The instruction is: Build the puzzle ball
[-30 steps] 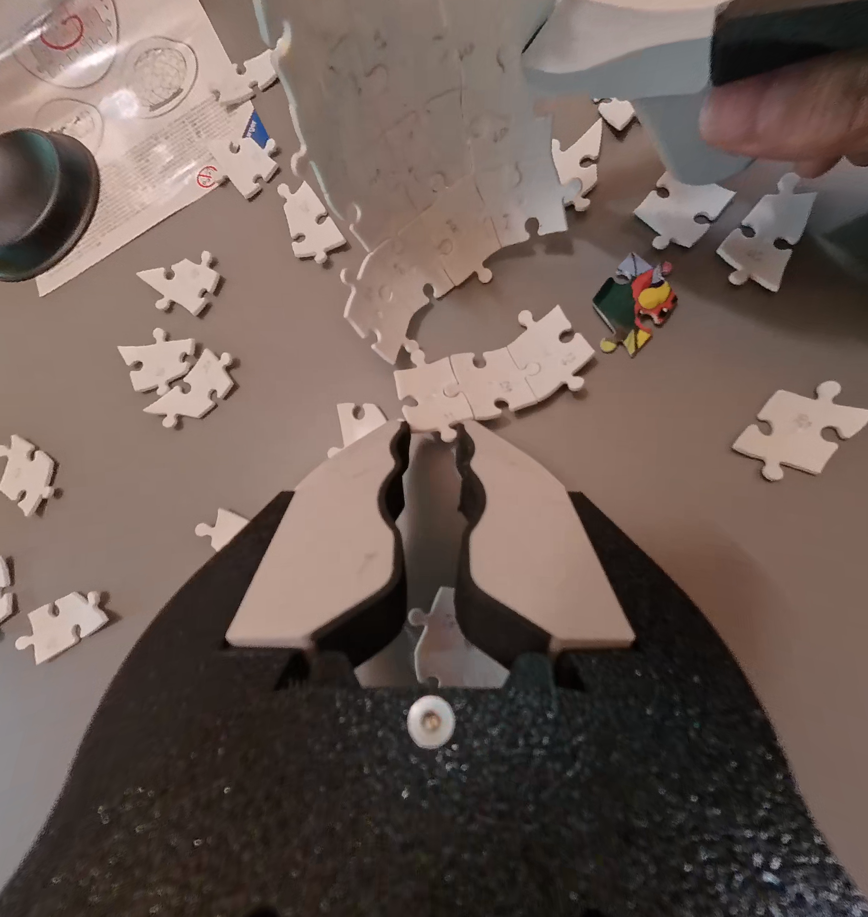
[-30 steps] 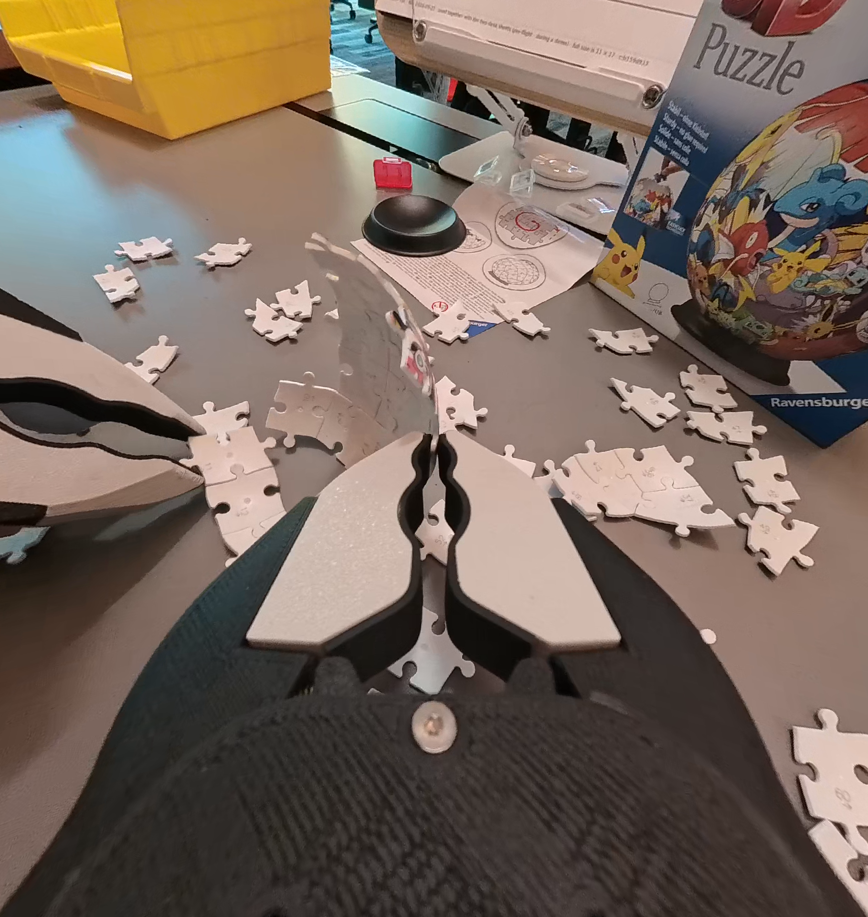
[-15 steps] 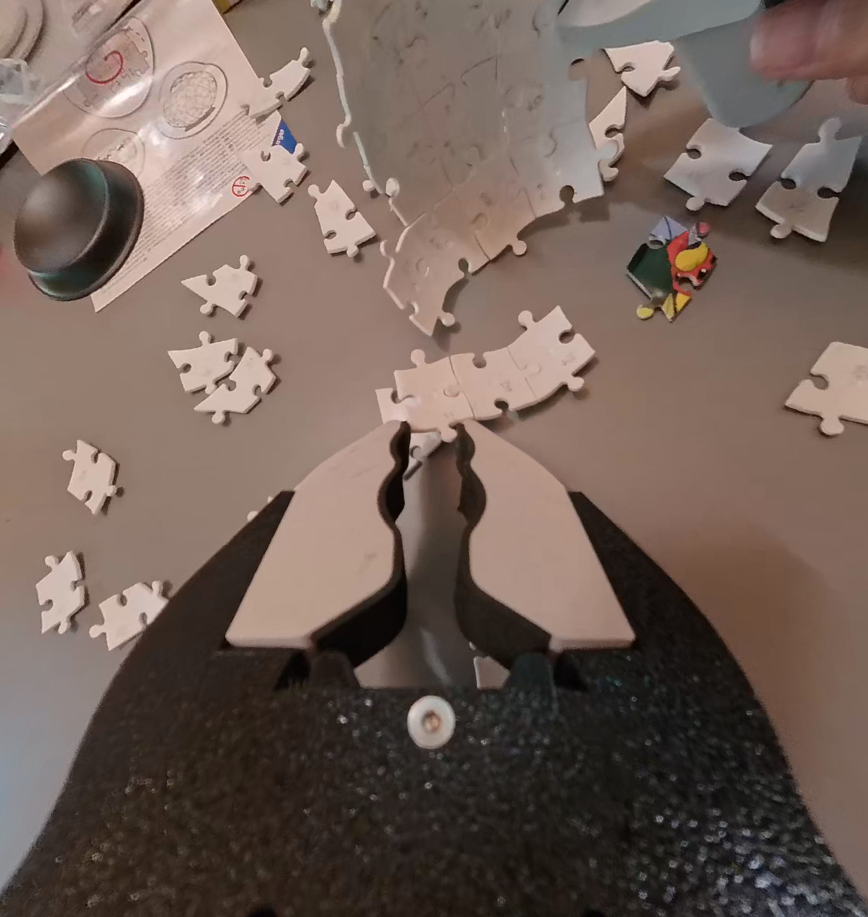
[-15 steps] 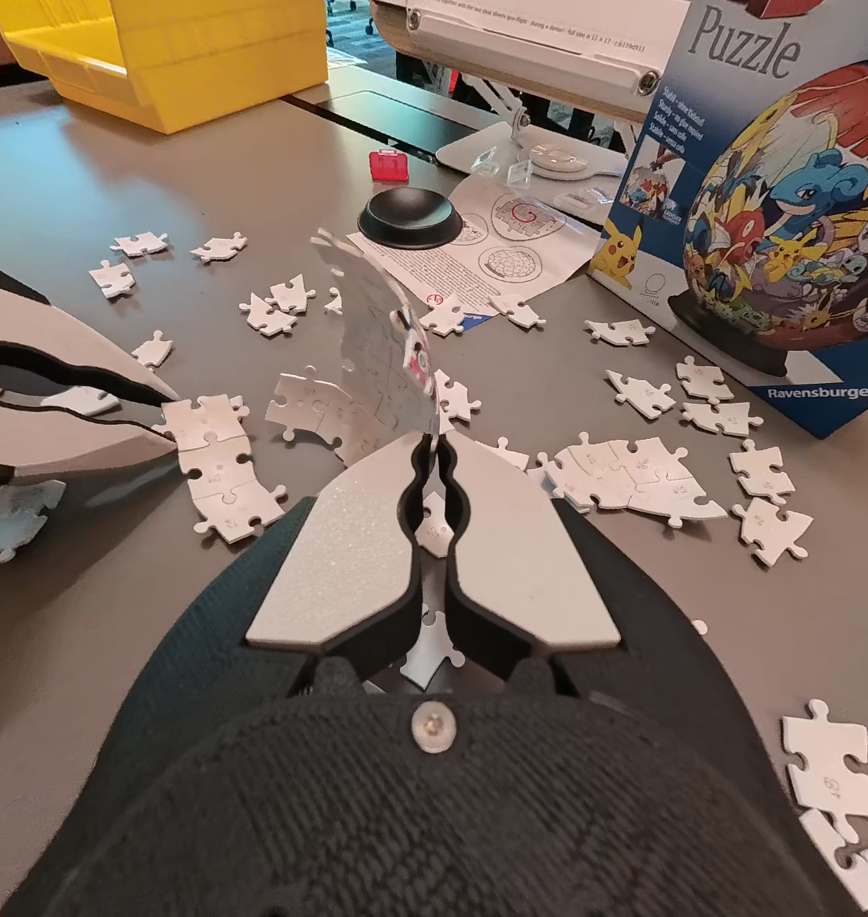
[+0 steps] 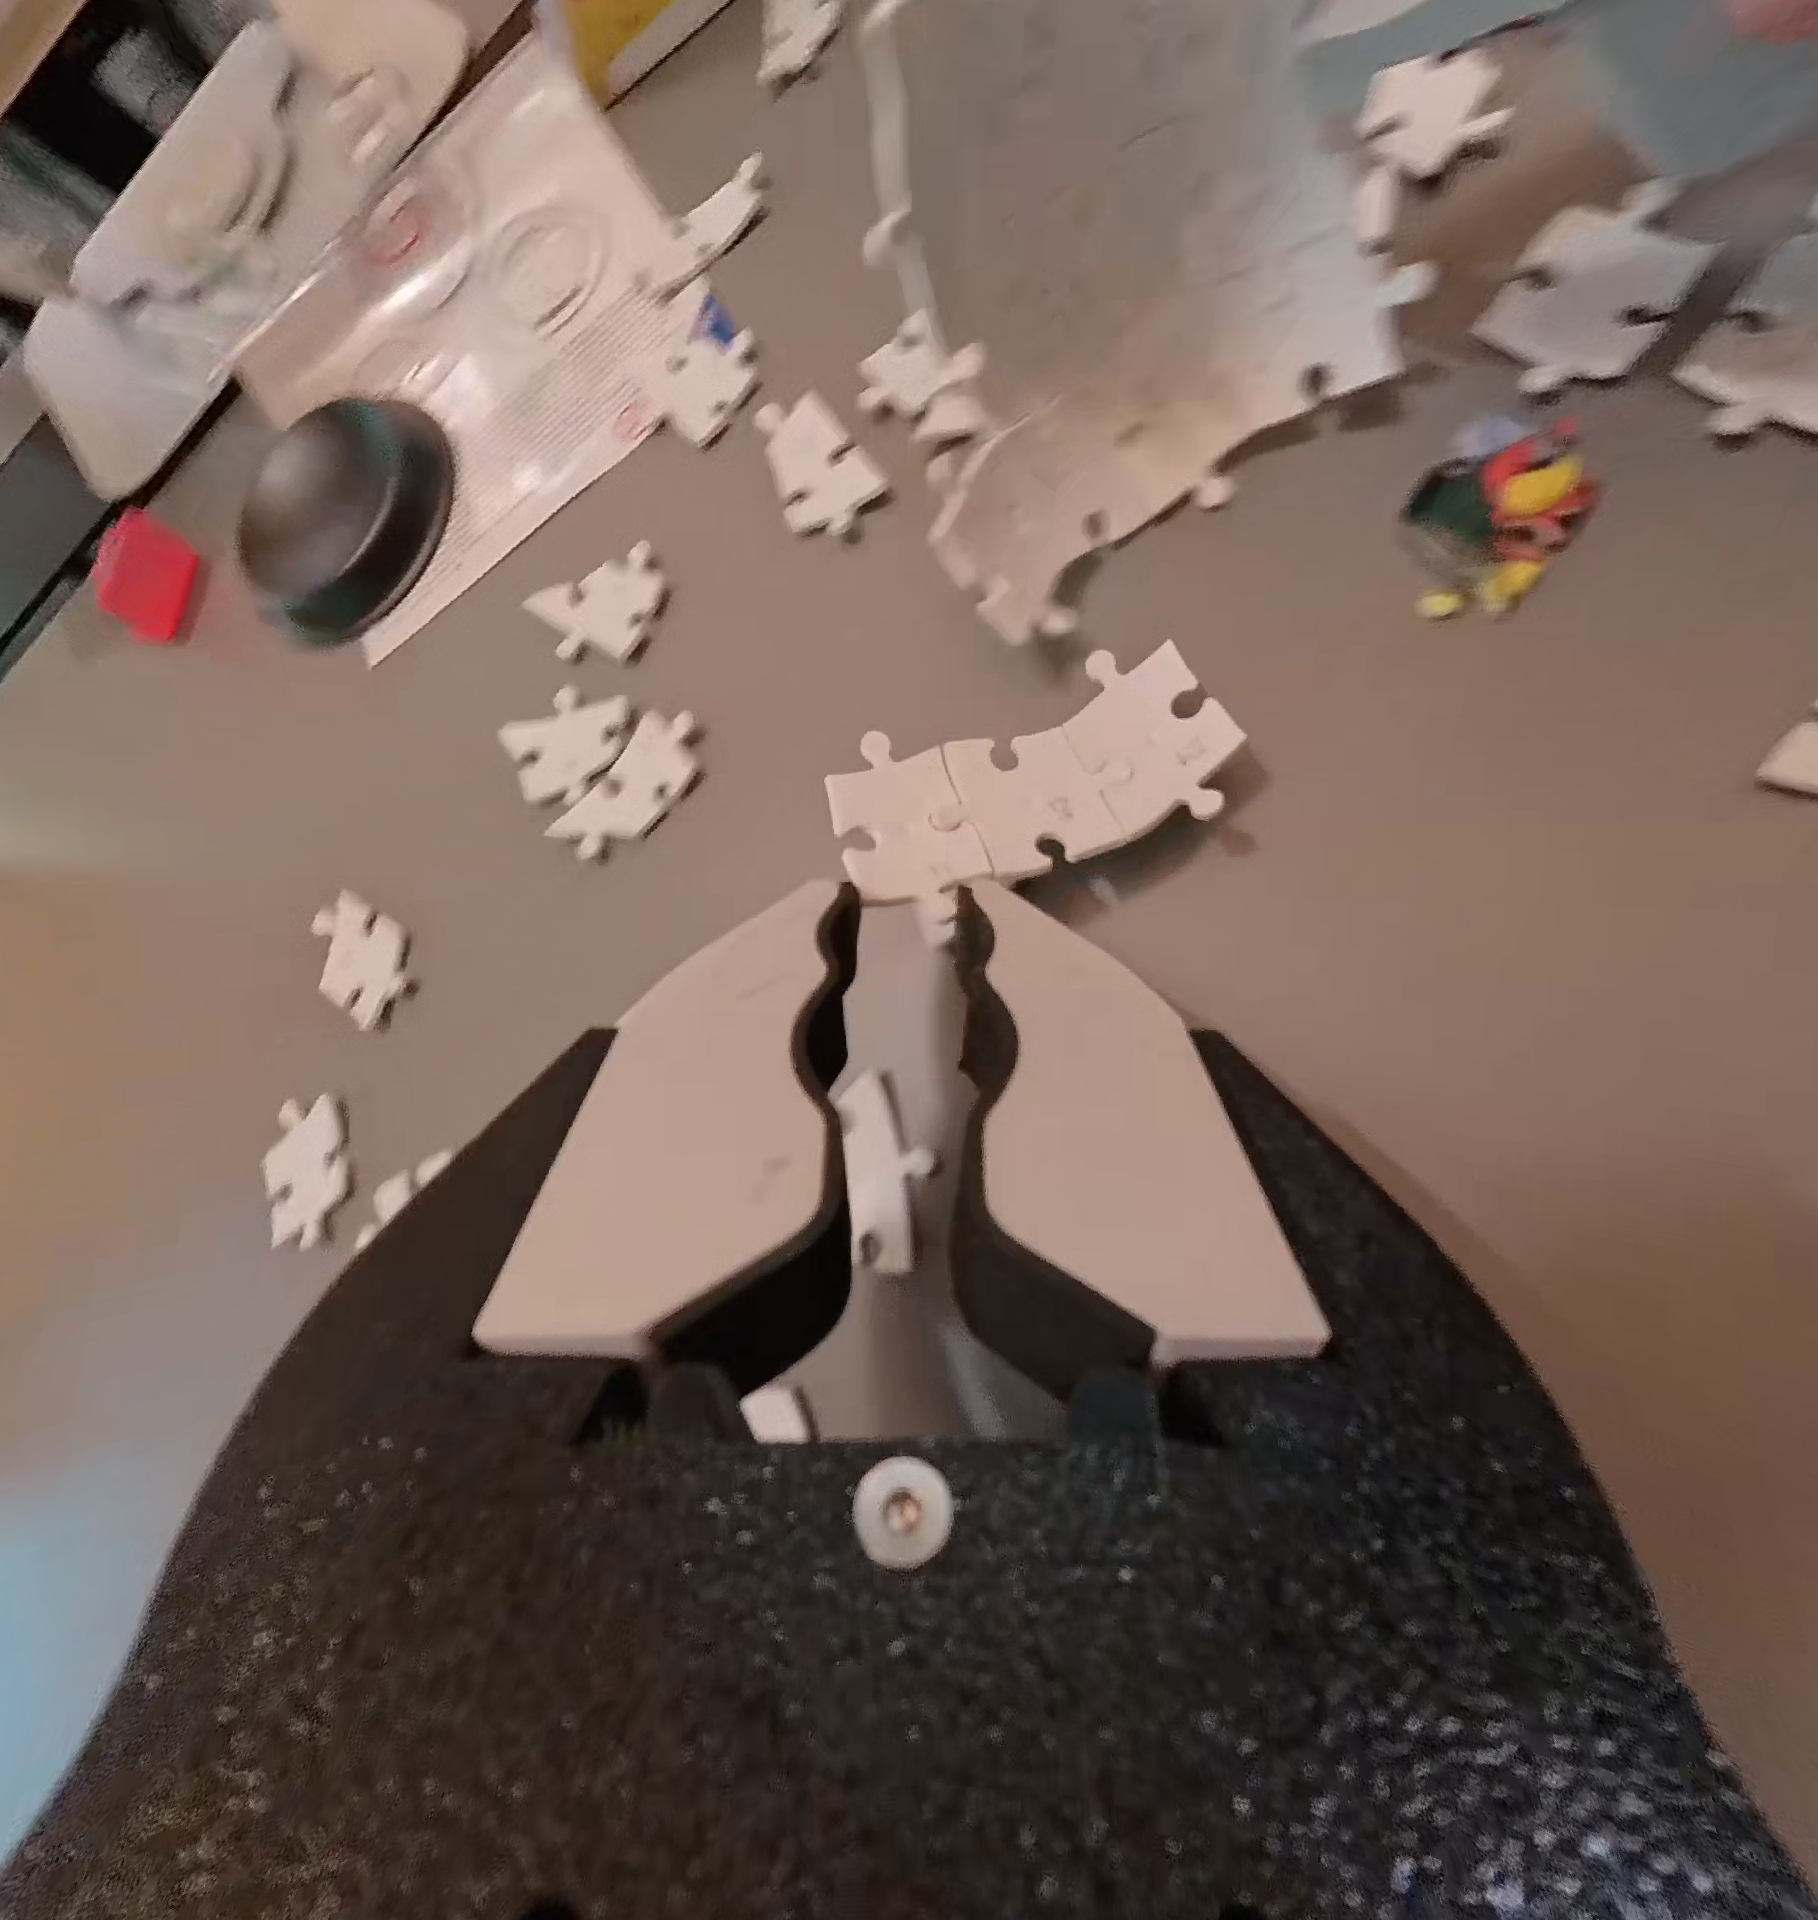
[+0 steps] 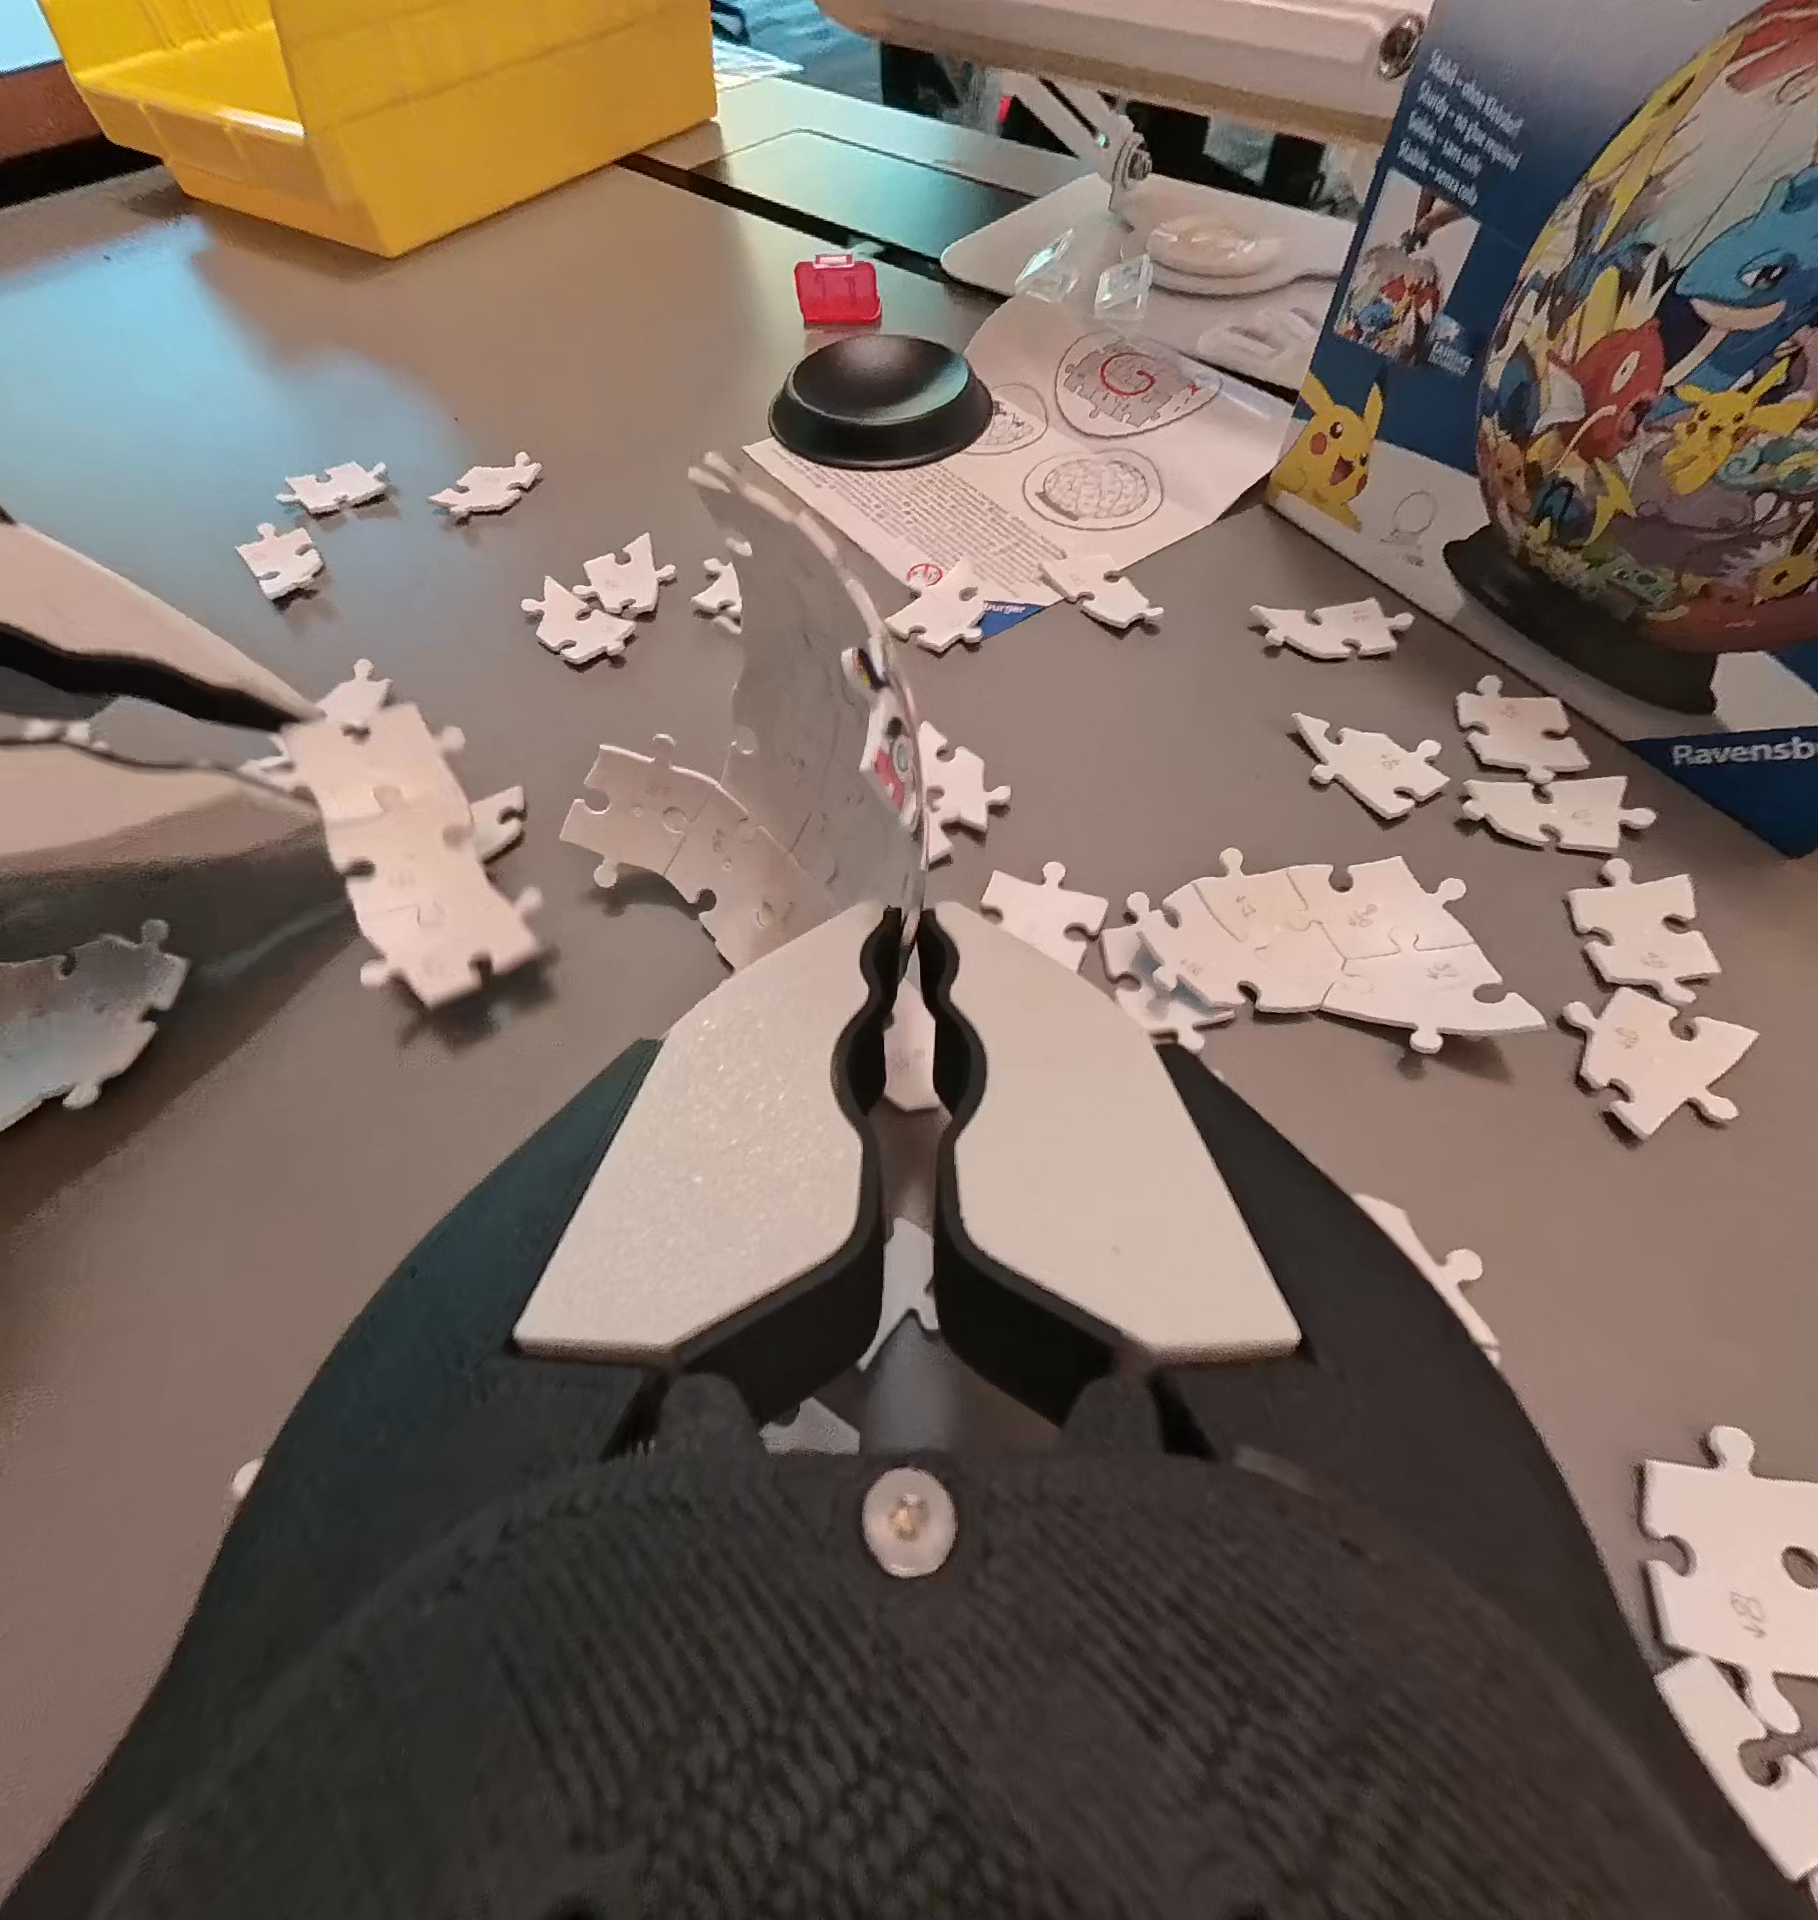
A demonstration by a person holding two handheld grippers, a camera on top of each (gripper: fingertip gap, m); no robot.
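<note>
I am clamping my right gripper (image 6: 910,935) on the lower edge of the curved puzzle shell (image 6: 817,717), holding it upright above the grey table (image 6: 209,1195). My left gripper (image 5: 905,899) is pinching the near end of a three-piece strip (image 5: 1040,784), lifting it. Loose white pieces (image 6: 1653,1060) are lying around; the puzzle box (image 6: 1611,395) is standing at the far right edge.

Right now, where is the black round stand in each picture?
Left wrist view: the black round stand is at the upper left, on a corner of the instruction sheet.
Right wrist view: the stand is at the upper middle.
Shared landmark: the small red block beside it.
</note>
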